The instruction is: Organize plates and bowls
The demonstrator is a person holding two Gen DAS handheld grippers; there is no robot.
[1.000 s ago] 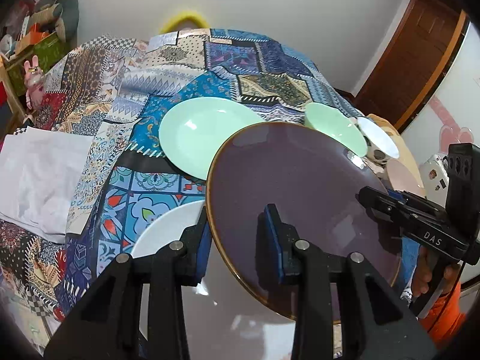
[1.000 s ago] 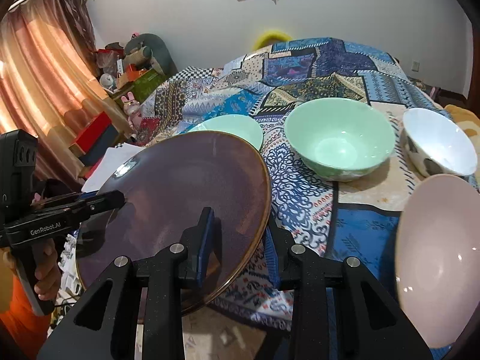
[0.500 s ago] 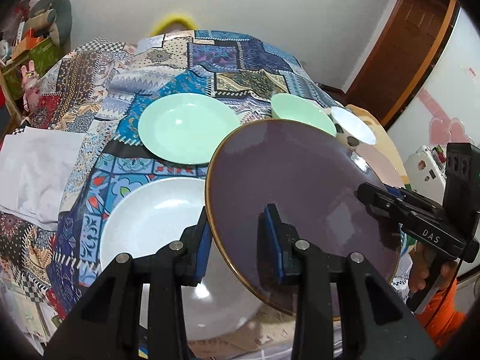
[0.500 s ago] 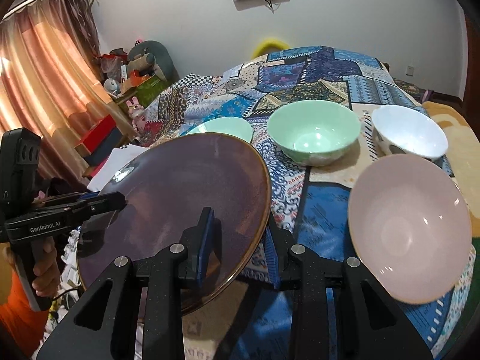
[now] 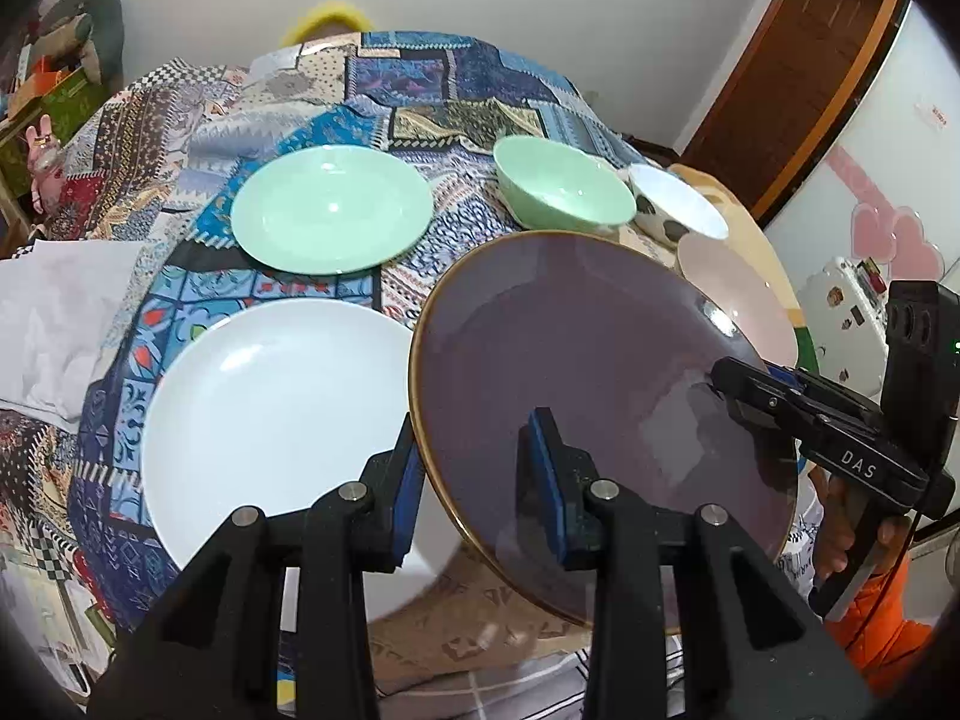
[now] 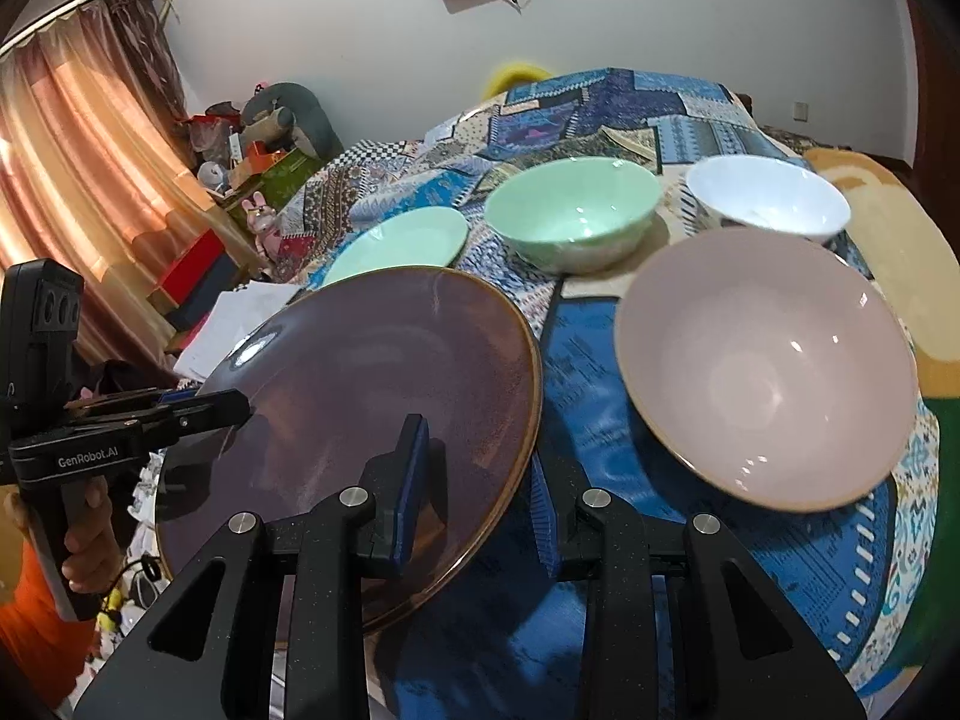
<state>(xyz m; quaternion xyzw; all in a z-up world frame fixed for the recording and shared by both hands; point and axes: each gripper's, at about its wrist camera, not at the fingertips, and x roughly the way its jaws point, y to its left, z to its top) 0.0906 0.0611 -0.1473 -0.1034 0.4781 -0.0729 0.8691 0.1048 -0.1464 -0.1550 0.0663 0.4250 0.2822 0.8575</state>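
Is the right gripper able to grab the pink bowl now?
Probably not yet. The right gripper is clamped on the purple plate, as is the left gripper. The pink bowl sits uncovered just beside it, so it must let go of the plate first.

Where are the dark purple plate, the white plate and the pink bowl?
Dark purple plate (image 5: 576,360), left wrist view, on its flat middle.
White plate (image 5: 270,408), left wrist view, on its bare centre.
Pink bowl (image 6: 768,372), right wrist view, on its inside bottom.

Each camera looks forward along my fingers (image 5: 543,480), close over the purple plate (image 5: 600,390); both views share it and the bowls (image 6: 570,213) beyond.
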